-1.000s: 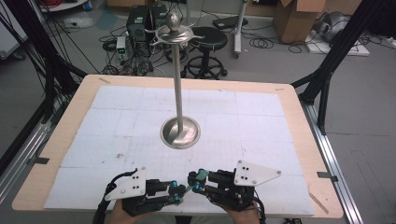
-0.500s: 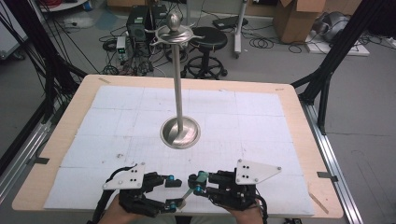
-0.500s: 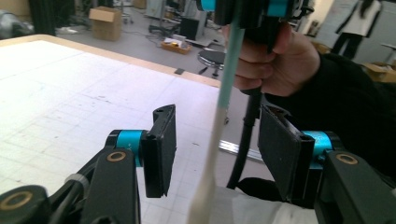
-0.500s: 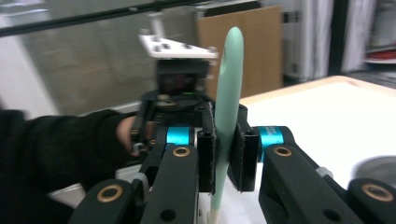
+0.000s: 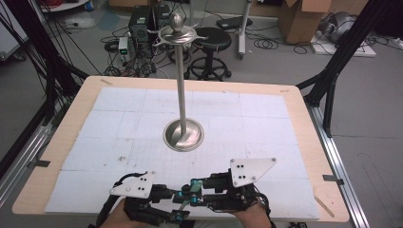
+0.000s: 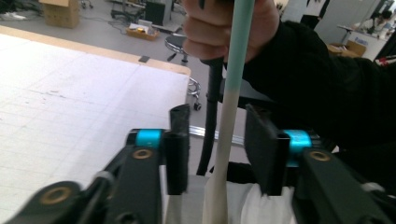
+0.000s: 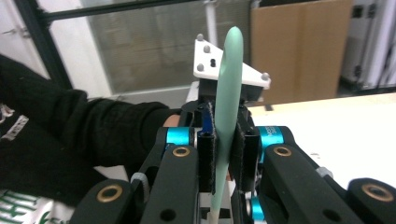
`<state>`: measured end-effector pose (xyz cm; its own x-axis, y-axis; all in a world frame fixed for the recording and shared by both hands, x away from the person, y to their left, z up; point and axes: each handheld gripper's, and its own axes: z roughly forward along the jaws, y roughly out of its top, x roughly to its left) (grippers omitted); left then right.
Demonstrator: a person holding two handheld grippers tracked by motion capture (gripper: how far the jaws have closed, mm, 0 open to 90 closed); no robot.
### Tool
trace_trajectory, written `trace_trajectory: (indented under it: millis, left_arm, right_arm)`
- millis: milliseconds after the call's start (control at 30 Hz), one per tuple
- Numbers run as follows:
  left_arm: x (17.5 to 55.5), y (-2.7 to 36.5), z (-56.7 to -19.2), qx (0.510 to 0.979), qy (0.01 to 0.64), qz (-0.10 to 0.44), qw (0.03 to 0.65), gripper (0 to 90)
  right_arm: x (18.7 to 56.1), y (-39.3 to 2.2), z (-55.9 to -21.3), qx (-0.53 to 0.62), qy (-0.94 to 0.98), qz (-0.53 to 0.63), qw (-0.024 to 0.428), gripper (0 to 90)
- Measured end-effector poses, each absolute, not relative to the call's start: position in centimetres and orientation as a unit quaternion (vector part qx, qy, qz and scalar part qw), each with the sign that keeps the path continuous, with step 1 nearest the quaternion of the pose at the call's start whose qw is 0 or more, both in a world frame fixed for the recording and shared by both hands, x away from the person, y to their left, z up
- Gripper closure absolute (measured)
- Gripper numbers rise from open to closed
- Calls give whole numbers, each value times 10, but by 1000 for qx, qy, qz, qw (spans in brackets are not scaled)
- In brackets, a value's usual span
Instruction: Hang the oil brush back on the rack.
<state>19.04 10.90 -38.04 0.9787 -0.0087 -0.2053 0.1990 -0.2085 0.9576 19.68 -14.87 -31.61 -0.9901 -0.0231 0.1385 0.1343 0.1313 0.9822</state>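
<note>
Both grippers sit close together at the near edge of the table (image 5: 304, 118), tips facing each other. Between them: a long slim spoon-like utensil (image 7: 227, 100), mint green at one end, fading to white toward the other.

Right gripper (image 7: 223, 154): jaws narrow, clamped flat on the green blade of the utensil, pads pressing both faces. In the right gripper view the green end sticks up well past the jaw tips, w/ the left gripper's white plate just behind it.

Left gripper (image 6: 217, 135): jaws part-way open, have just been closing after a quick widening. In the left gripper view the utensil's shaft runs up the middle of the gap, clear space on either side, pads not touching it as far as I can tell. Shaft goes on up toward the person's hand (image 6: 224, 25) at the top of that view.

In the high view the utensil itself is too small to make out btw the two tips. Mid-table, well apart from the grippers: tall metal stand (image 5: 183, 133) on a round base.
</note>
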Motion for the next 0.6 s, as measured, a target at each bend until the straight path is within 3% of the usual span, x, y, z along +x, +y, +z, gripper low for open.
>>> trace_trajectory:
  millis: [167,367,500,533,600]
  left_arm:
    - [189,109,-380,776,50,-91,623,719]
    - [189,111,-379,776,48,-81,624,835]
    - [188,111,-378,777,52,-66,623,841]
    - [188,112,-378,778,56,-57,623,842]
    - [188,113,-376,778,68,-36,623,842]
  right_arm:
    - [202,-141,-316,-23,-756,-649,81,823]
    - [204,-140,-317,-26,-756,-648,88,822]
    - [204,-139,-318,-33,-755,-649,84,819]
    - [205,-139,-318,-36,-753,-651,83,805]
    - [203,-139,-317,-62,-743,-663,61,574]
